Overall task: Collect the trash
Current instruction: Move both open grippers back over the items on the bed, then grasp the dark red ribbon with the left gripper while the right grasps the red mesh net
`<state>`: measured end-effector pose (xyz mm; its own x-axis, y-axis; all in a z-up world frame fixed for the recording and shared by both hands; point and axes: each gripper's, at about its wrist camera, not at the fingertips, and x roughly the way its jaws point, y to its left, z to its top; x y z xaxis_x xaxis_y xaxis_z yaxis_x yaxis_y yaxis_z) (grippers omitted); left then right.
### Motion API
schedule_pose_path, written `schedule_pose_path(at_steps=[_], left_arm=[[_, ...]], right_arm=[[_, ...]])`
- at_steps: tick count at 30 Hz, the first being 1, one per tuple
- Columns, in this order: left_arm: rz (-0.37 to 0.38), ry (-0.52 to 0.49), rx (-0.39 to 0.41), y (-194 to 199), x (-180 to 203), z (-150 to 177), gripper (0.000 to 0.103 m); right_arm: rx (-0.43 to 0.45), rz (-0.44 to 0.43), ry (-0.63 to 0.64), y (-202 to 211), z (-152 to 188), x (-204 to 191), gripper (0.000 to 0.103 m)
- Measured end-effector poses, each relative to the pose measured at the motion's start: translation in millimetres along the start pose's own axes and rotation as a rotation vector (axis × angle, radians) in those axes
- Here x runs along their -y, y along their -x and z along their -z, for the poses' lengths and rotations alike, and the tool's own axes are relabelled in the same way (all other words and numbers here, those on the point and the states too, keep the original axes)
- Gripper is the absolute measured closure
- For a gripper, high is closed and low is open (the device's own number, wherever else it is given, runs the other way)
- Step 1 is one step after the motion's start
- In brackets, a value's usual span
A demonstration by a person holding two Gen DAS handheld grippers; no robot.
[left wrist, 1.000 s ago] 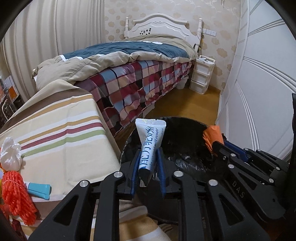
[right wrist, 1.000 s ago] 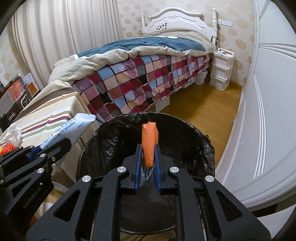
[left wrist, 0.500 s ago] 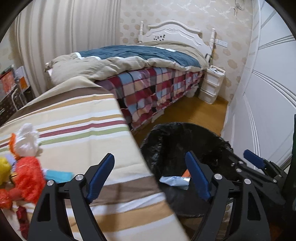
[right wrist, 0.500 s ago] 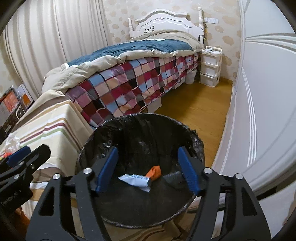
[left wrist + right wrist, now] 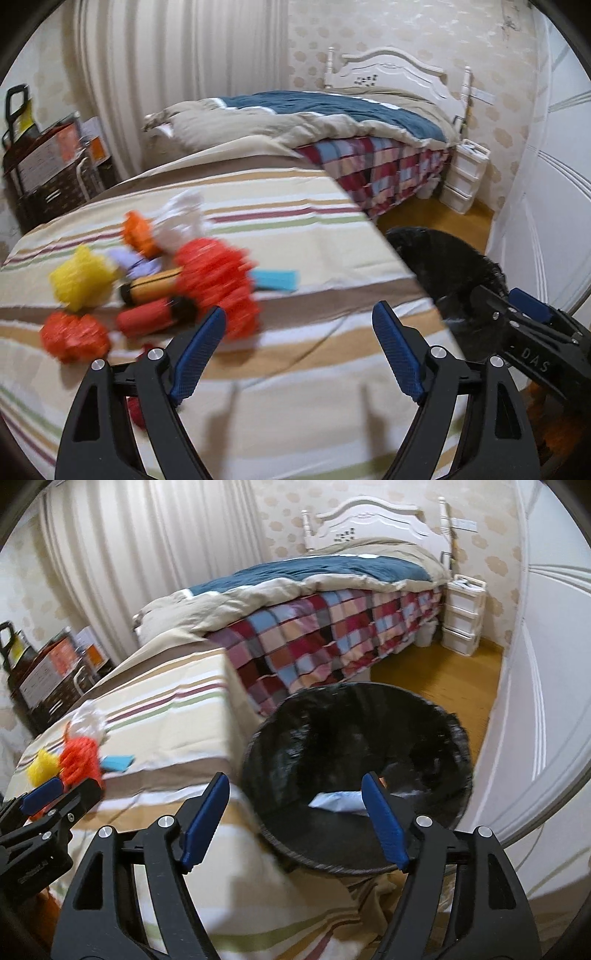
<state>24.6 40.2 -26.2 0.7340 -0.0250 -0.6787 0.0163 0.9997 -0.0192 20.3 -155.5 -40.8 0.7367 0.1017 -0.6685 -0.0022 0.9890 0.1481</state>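
My left gripper [image 5: 299, 350] is open and empty over the striped table [image 5: 295, 424], near a blurred pile of trash: a red mesh ball [image 5: 218, 280], a yellow mesh ball [image 5: 79, 278], an orange tube [image 5: 151, 286], a red tube [image 5: 147, 321], white tissue [image 5: 181, 218] and a blue packet [image 5: 275, 280]. My right gripper [image 5: 295, 818] is open and empty at the table edge beside the black-lined bin [image 5: 354, 720]. A white tube [image 5: 338, 801] lies inside the bin. The pile also shows in the right wrist view [image 5: 79, 757].
A bed with a checked quilt [image 5: 325, 635] stands behind the table and bin. A white wardrobe door [image 5: 546, 701] is close on the right. A white drawer unit [image 5: 463, 613] stands by the headboard. Boxes and a basket [image 5: 48, 173] are at the far left.
Both grippers opened and dropped the white tube and the orange piece into the bin. Both have since swung left, the left one over the table toward the pile.
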Motion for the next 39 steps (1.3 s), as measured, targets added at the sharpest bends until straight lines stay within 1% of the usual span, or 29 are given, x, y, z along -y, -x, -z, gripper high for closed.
schedule_pose_path(at_steps=[5,8,14,16,17,18,20,22,23,24,26,29,31,39], left_arm=[[-0.053,0.049,-0.010,13,-32,17,0.022],[-0.073,0.083,-0.025,17,-49,23,0.022],[-0.104,0.116,-0.076,15,-77,35,0.023],[-0.098,0.119,-0.088,13,-80,37,0.031],[-0.097,0.115,-0.098,11,-80,38,0.036],[-0.095,0.104,-0.114,8,-80,39,0.039],[-0.088,0.100,-0.134,4,-80,41,0.050],[-0.081,0.099,-0.153,1,-81,42,0.057],[-0.080,0.094,-0.149,1,-81,42,0.061],[-0.077,0.085,-0.147,2,-80,43,0.062],[-0.073,0.082,-0.141,2,-80,44,0.067],[-0.060,0.091,-0.138,2,-82,44,0.067],[-0.054,0.099,-0.132,4,-84,42,0.068],[-0.102,0.106,-0.045,22,-99,32,0.068]], right_arm=[[-0.008,-0.029,0.050,6,11,-27,0.027],[-0.017,-0.046,0.074,6,15,-40,0.027],[-0.030,-0.061,0.131,4,23,-65,0.027],[-0.035,-0.067,0.145,3,24,-71,0.027],[-0.038,-0.070,0.153,2,25,-74,0.026],[-0.041,-0.071,0.159,2,25,-76,0.026],[-0.052,-0.081,0.168,0,26,-81,0.026],[-0.062,-0.088,0.177,-2,27,-85,0.026],[-0.065,-0.090,0.181,-3,27,-86,0.026],[-0.070,-0.094,0.187,-4,28,-89,0.026],[-0.082,-0.103,0.196,-6,28,-93,0.026],[-0.099,-0.127,0.204,-9,27,-101,0.026],[-0.093,-0.140,0.207,-9,26,-106,0.026],[-0.068,-0.180,0.269,-14,20,-141,0.026]])
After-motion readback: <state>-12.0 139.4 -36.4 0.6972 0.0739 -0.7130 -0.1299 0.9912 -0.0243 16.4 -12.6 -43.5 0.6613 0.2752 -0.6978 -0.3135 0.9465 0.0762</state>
